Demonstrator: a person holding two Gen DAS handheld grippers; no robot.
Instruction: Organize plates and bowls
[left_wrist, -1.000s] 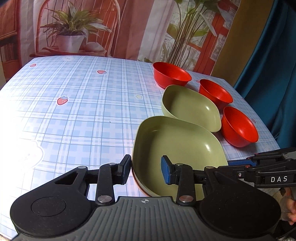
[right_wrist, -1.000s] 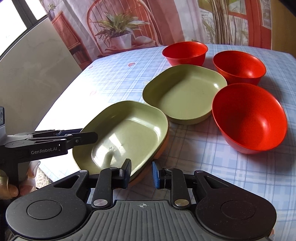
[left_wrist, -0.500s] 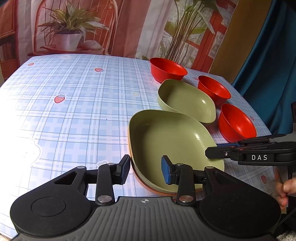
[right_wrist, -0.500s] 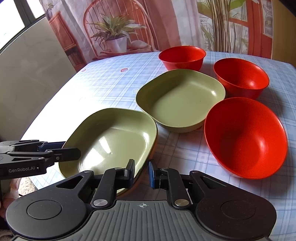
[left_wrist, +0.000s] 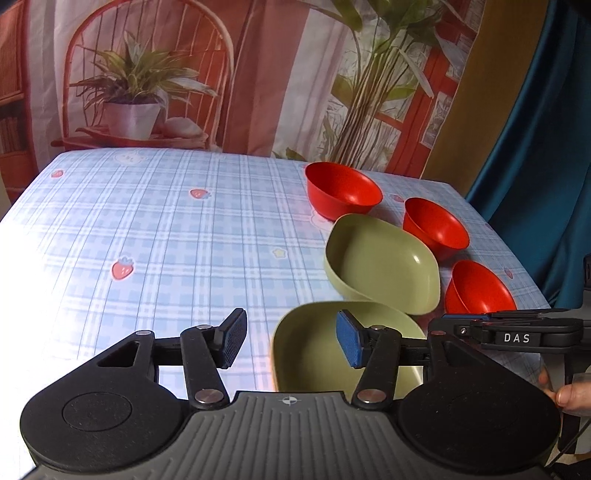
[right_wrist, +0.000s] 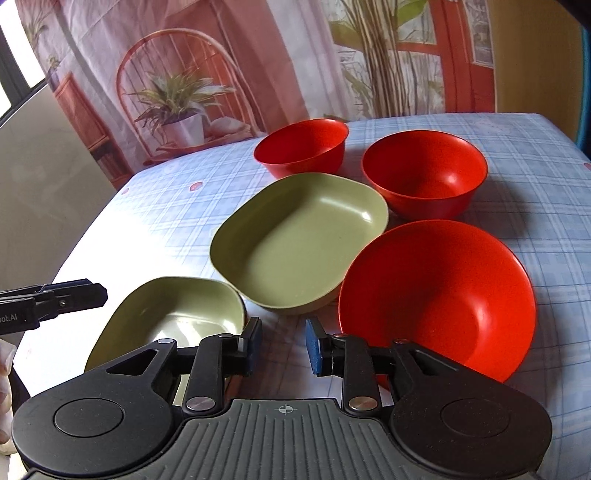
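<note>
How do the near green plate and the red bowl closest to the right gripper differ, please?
The near green plate is olive, shallow and rounded-rectangular; the closest red bowl is red, deep and round. The plate lies ahead-left of the right gripper, partly hidden behind its left finger; the bowl sits to its right. The plate's floor is flat, the bowl's curved. Both are empty, upright and rest on the checked tablecloth.

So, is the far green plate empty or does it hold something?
Empty. The far green plate shows only its bare green inside in the right wrist view; nothing lies in it.

Both wrist views look low across the table (left_wrist: 166, 229), sharing the dishes from opposite sides.
</note>
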